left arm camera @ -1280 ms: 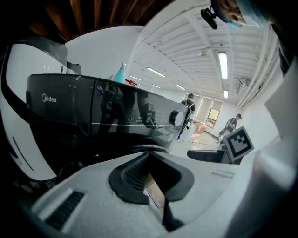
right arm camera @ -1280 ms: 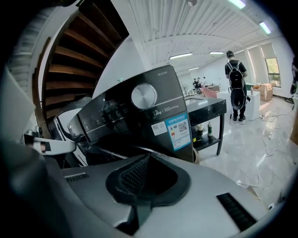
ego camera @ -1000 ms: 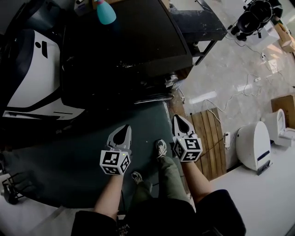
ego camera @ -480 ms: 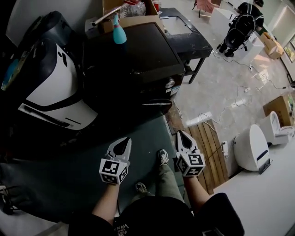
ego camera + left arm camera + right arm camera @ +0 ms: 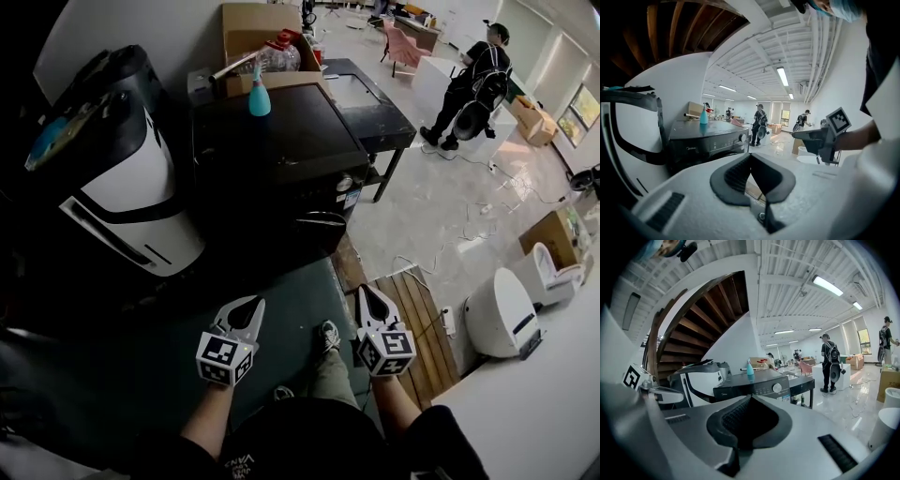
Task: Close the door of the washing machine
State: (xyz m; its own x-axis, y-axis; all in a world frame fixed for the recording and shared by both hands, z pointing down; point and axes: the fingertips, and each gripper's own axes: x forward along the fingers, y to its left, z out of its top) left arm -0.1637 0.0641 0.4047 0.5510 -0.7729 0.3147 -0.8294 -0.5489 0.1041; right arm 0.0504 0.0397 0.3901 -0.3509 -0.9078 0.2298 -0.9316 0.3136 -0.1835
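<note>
Both units are empty with jaws together: the left hand-held gripper (image 5: 251,303) and the right hand-held gripper (image 5: 366,291) are held above the green floor mat (image 5: 291,300), well apart from the washing machine (image 5: 281,150), which stands at the mat's far edge. The door (image 5: 322,220) shows only as a curved edge on the front face; it appears ajar, though by how much cannot be told. Probable faults: closed tips pressed against a curved, glossy door may skate off sideways, leaving the latch unengaged. An abrupt push may jolt the cabinet and topple the teal spray bottle (image 5: 259,97) standing near the far edge of its top. The white-and-black machine (image 5: 131,187) just beside the washer's left side restricts approach from that side. The wooden boards (image 5: 412,309) along the mat's right edge present uneven footing near the right foot. The surrounding floor is pale and reflective. The room is a large open hall with strip lighting, cardboard boxes behind the washer, and a person (image 5: 473,70) standing well away.
</note>
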